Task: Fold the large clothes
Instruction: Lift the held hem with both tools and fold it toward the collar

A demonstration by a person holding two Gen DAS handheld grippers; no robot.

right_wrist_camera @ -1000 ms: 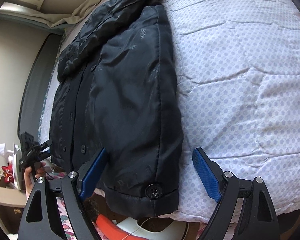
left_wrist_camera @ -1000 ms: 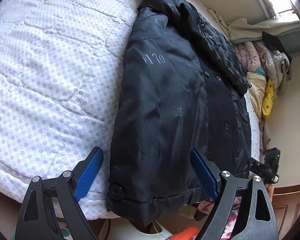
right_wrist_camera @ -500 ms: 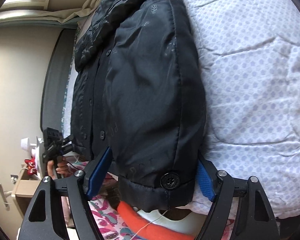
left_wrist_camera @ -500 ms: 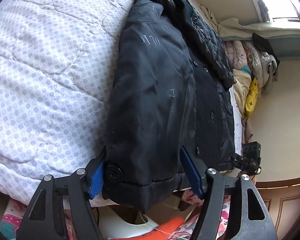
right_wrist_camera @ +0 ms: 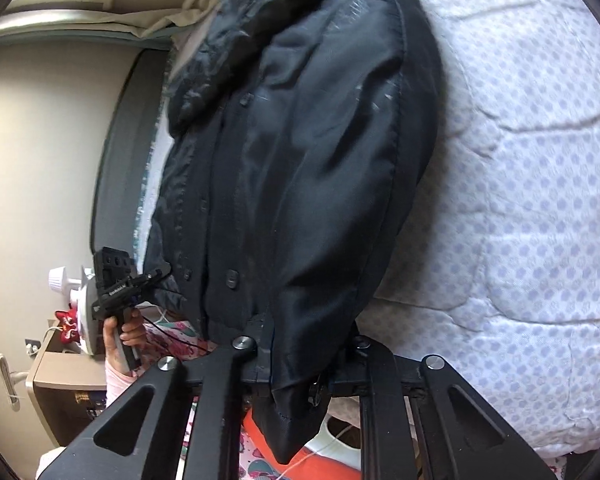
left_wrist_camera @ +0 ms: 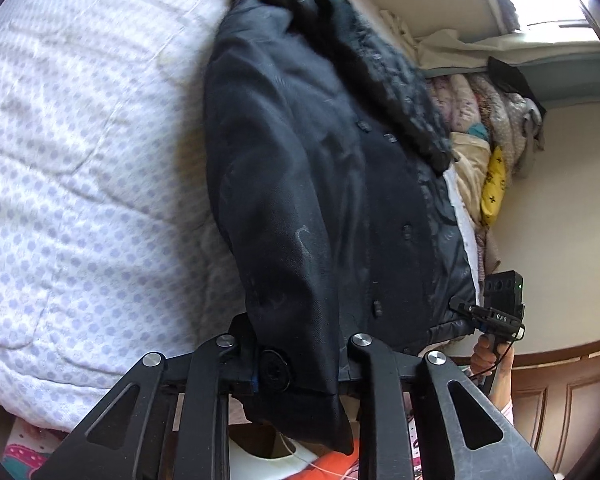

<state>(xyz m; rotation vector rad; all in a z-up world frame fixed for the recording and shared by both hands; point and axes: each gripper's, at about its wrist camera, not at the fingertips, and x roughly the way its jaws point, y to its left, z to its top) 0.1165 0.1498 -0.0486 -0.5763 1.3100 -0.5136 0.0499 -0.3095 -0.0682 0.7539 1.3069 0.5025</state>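
The black coat [left_wrist_camera: 324, 208] lies on the dotted quilt [left_wrist_camera: 80, 168], its two cuffs, a second ago between wide jaws, now pinched by the closing left gripper [left_wrist_camera: 296, 372] and clamped right gripper [right_wrist_camera: 300, 364].

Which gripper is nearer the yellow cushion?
Right. The right gripper holds a coat cuff on the cushion's side; the left gripper, jaws closing on the other cuff, is across the coat.

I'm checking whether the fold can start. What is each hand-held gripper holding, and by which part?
Both hold the black coat: the left hand-held gripper, jaws closing, pinches one sleeve cuff by its button; the right hand-held gripper is clamped on the other cuff.
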